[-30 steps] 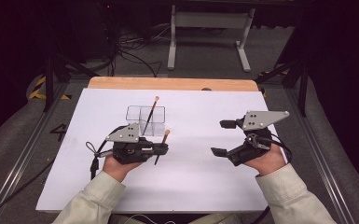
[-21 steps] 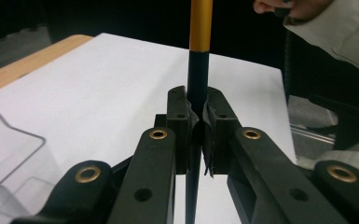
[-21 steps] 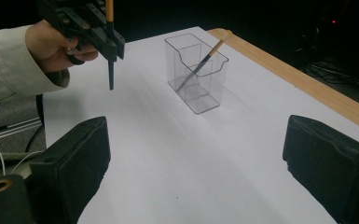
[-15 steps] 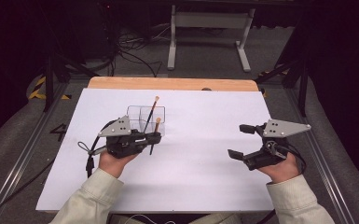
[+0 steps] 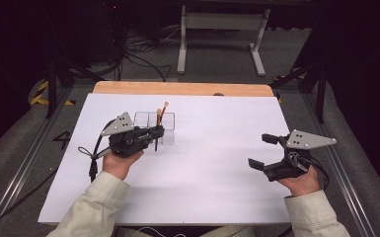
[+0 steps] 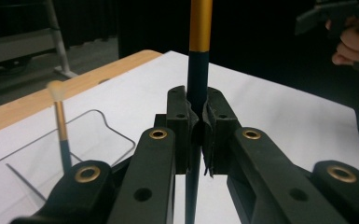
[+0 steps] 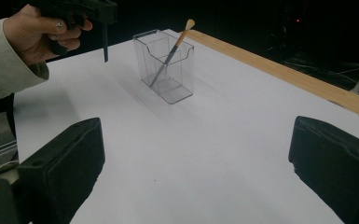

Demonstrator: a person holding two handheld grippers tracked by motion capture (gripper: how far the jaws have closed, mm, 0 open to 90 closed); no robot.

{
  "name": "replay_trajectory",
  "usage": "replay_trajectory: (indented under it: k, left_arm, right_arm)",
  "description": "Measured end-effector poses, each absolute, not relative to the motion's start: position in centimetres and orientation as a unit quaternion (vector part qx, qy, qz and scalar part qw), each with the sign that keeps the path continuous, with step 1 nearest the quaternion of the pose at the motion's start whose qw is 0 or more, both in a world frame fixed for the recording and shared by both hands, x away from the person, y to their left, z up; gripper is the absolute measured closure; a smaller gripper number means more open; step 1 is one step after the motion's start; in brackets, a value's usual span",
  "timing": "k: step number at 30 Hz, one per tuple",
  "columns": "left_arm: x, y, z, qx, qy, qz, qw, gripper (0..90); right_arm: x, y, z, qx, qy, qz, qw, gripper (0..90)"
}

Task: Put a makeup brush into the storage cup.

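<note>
My left gripper (image 5: 154, 134) is shut on a thin brush (image 5: 156, 143) with a dark handle and gold ferrule (image 6: 199, 28), held upright. Its lower tip (image 7: 106, 46) hangs above the white table, just beside the clear plastic box (image 5: 169, 129). The box's curved rim (image 6: 107, 122) lies just left of my left gripper (image 6: 198, 121). A second brush (image 5: 163, 111) leans inside the box (image 7: 182, 77), bristles up (image 7: 176, 44). My right gripper (image 5: 263, 152) hovers open near the table's right side, nothing between its jaws (image 7: 198, 154).
The white table sheet (image 5: 212, 163) ends in a wooden strip (image 5: 177, 89) at the far edge. Beyond it stand a grey metal stand (image 5: 222, 22) and loose cables (image 5: 138, 54) on the floor. Rails (image 5: 348, 182) run along the table's sides.
My left gripper drifted left and farther off toward the clear box, turning its brush upright. My right gripper moved out toward the right edge, still open.
</note>
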State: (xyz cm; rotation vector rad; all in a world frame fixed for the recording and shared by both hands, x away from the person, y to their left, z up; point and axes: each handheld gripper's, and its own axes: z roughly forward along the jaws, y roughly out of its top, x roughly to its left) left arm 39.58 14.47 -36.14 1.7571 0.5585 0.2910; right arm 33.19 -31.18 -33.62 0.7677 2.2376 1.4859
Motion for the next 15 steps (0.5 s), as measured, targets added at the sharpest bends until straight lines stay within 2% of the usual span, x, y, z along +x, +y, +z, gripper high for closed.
replay_trajectory:
  k: [3,15]
  left_arm:
    - [39.9,14.7,-36.1,0.751,0.251,0.131,0.596,82.9]
    - [41.3,15.0,-35.9,0.732,0.282,0.154,0.601,82.9]
  right_arm:
    - [33.2,-31.6,-34.0,0.278,0.785,0.521,0.185,2.7]
    - [33.4,-32.3,-35.4,0.295,0.774,0.528,0.186,2.6]
